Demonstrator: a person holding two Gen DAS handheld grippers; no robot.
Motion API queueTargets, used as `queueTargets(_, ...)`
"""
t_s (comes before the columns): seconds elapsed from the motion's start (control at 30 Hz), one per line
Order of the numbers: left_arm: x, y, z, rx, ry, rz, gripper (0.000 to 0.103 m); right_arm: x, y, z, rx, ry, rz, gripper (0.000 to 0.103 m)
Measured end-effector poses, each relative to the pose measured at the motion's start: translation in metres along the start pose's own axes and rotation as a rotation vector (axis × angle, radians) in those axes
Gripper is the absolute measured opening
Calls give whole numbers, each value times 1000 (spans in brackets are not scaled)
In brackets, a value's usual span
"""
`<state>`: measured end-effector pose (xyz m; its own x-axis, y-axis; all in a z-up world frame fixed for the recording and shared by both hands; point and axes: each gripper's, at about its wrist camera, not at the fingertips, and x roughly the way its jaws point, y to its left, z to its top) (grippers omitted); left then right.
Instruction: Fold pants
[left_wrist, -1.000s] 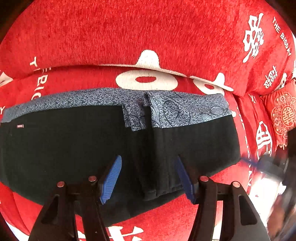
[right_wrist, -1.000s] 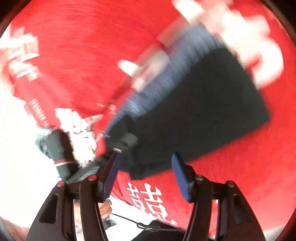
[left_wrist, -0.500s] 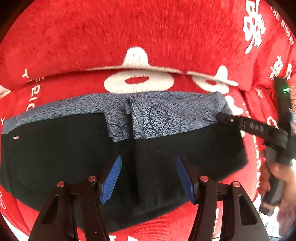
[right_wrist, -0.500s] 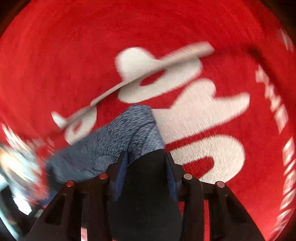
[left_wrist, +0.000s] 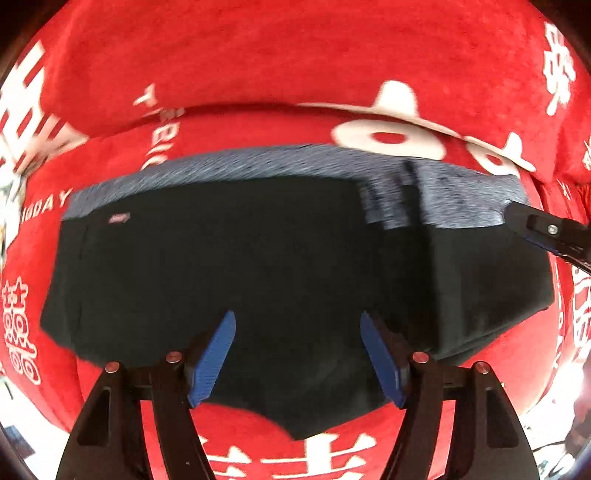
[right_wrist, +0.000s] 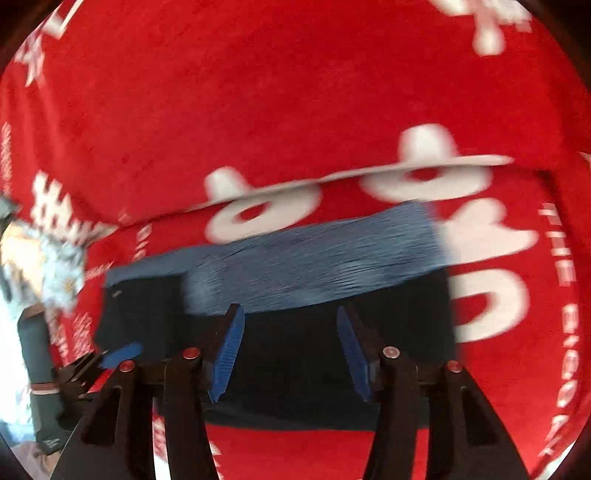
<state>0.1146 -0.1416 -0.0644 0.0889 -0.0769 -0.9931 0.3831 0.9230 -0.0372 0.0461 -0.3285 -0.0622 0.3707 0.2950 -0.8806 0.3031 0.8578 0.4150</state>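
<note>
Black pants (left_wrist: 258, 266) lie folded flat on the red sofa seat, with a grey-blue patterned band (left_wrist: 280, 162) along their far edge. My left gripper (left_wrist: 299, 350) hovers over the near middle of the pants. Its jaws are opening and no cloth is pinched between the blue pads. The right gripper's tip (left_wrist: 546, 232) reaches in at the pants' right end. In the right wrist view, my right gripper (right_wrist: 291, 350) hangs over the black cloth (right_wrist: 295, 369) below the band (right_wrist: 314, 266). Its jaws are opening and hold nothing. The left gripper's pad (right_wrist: 120, 354) shows at the left.
A red sofa cover with white characters spans the seat (left_wrist: 236, 435) and the backrest (left_wrist: 258, 55). The seat's front edge runs just below the pants. A dark sleeve (right_wrist: 37, 350) stands at the left of the right wrist view, and bright floor shows at the lower corners.
The right gripper had the pants' black cloth between its pads; now it has let go, widened and drawn back. The left gripper slid left along the pants and its jaws widened.
</note>
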Motion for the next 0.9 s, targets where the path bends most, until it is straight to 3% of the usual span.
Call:
queueTargets(0.03, 0, 6, -2, -13, 1, 0, 73, 7, 8, 1, -11, 8, 13, 56)
queueTargets(0.1, 0, 19, -5, -39, -5, 7, 96, 26, 30, 8, -28, 22, 40, 56)
queueTargets(0.27, -1, 53, -17, -97, -2, 14, 96, 105, 56, 16, -63, 136, -1, 56)
queueTargets(0.37, 2, 68, -20, -128, 7, 23, 96, 100, 79, 6, -140, 149, -11, 57)
queueTargets(0.53, 11, 82, -23, -165, 23, 26, 96, 88, 88, -17, -178, 198, -66, 59)
queueTargets(0.9, 17, 112, -35, -246, 27, 1, 96, 73, 105, -35, -218, 257, -121, 68)
